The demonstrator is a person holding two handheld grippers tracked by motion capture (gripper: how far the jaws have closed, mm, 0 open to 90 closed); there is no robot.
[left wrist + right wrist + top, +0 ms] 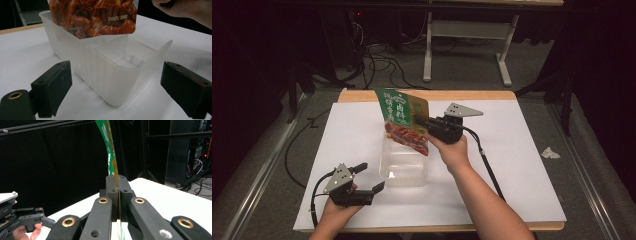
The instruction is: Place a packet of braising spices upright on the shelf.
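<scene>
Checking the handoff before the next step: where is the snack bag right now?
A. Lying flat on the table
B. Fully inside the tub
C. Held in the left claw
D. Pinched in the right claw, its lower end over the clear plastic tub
D: the right claw pinches the snack bag, whose bottom hangs at the clear plastic tub.

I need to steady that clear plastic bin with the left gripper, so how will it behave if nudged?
The clear bin looks thin-walled and empty, so it is probably light and would slide on the smooth white table. Its translucent walls may flex if pinched. The wide flat base suggests that tipping is unlikely.
</scene>
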